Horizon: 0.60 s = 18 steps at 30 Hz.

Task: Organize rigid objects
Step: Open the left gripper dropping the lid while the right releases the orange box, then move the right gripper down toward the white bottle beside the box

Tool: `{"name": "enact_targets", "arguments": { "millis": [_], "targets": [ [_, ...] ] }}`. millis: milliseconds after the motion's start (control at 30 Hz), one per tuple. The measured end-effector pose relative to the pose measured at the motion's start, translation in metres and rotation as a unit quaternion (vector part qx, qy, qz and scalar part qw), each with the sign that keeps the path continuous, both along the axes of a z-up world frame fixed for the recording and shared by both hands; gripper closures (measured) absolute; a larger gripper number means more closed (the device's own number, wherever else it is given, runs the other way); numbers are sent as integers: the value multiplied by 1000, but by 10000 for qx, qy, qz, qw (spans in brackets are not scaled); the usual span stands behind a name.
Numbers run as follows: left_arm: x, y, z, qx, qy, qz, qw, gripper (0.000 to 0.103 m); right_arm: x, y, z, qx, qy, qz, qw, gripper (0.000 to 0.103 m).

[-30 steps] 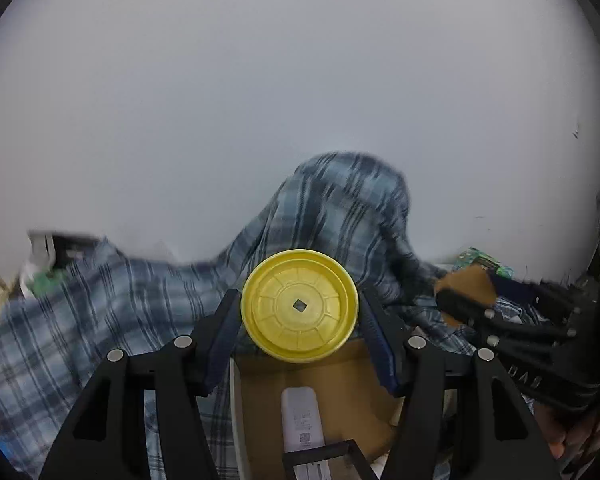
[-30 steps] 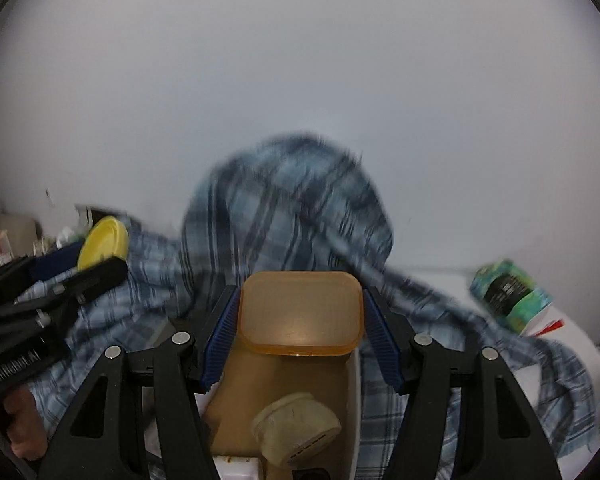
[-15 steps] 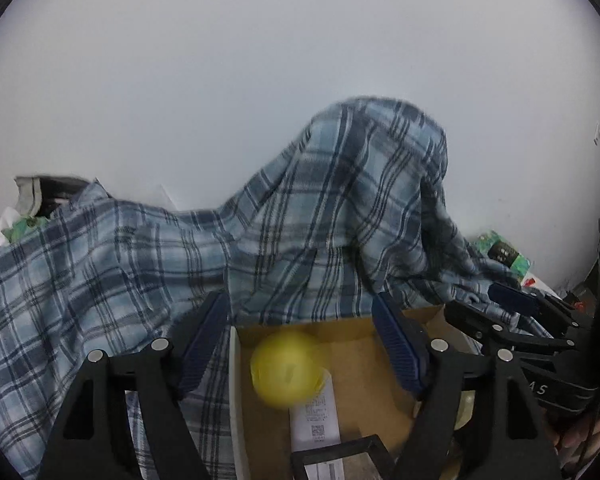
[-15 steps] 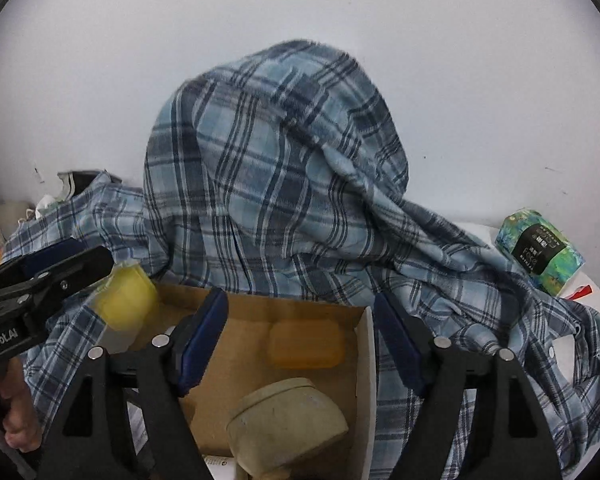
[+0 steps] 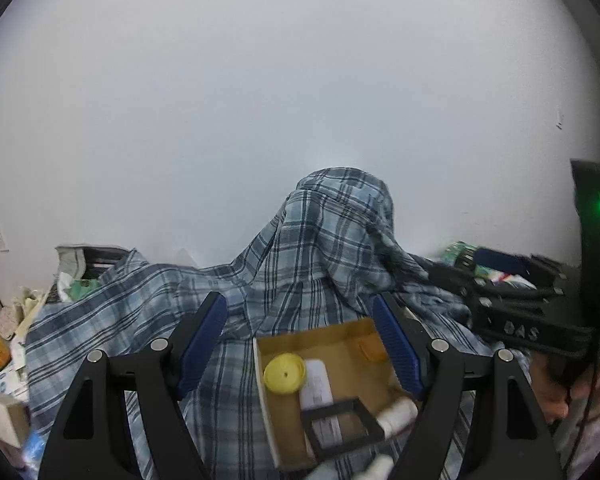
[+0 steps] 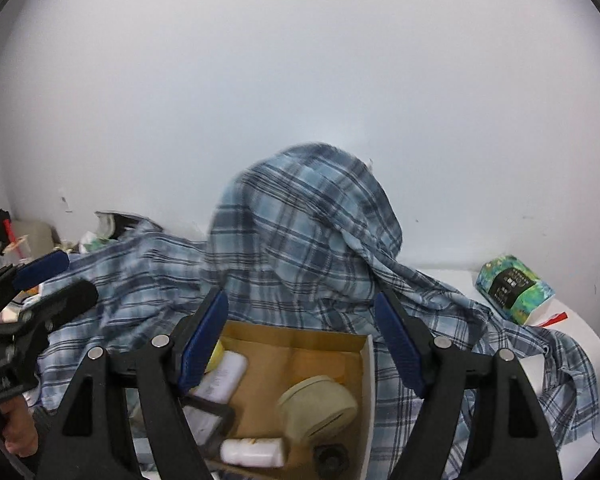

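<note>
An open cardboard box (image 5: 350, 334) lies on a blue plaid shirt (image 5: 324, 248). In it lie a yellow round lid (image 5: 285, 373), an orange lid (image 5: 370, 349), a white flat device (image 5: 317, 384) and a black frame (image 5: 340, 426). My left gripper (image 5: 300, 340) is open and empty above the box. In the right wrist view the box (image 6: 296, 338) also holds a beige round container (image 6: 318, 406), a white bottle (image 6: 252, 451) and the orange lid (image 6: 320, 364). My right gripper (image 6: 302, 340) is open and empty above it.
The shirt (image 6: 300, 232) is draped over a tall hidden thing against the white wall. A green patterned packet (image 6: 514, 288) lies at the right. Clutter of boxes and packets (image 5: 4, 360) sits at the left. The other gripper (image 6: 24, 308) shows at the left edge.
Both grippers opened and dropped their loads: the yellow lid and the orange lid fell into the box. Both grippers then drew back and up from the box.
</note>
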<state>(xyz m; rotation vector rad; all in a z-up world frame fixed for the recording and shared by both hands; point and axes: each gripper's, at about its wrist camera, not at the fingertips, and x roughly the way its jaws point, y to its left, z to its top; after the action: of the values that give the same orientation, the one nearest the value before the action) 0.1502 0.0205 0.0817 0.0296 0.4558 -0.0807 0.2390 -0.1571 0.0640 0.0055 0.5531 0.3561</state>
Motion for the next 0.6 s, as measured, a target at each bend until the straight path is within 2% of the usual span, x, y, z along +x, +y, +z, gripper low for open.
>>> {"name": "enact_targets", "arguments": {
  "millis": [167,333,467,600],
  "targets": [
    [-48,5,7,-48,-144,-74,9999,25,-35,3,22,86,-279,-131,9995,22],
    [-84,14,0,-55,-251,18,9997,25,-68,0,33,152,-441,-188,9987,20],
    [-105,17,-19,222,-467,201,9985,25,-88,3,27,160,-410,-328,9985,14],
    [-113,28,-37,37,-514,151,9986,24,-101,9,10,135,-295,-276,9991,14]
  ]
}}
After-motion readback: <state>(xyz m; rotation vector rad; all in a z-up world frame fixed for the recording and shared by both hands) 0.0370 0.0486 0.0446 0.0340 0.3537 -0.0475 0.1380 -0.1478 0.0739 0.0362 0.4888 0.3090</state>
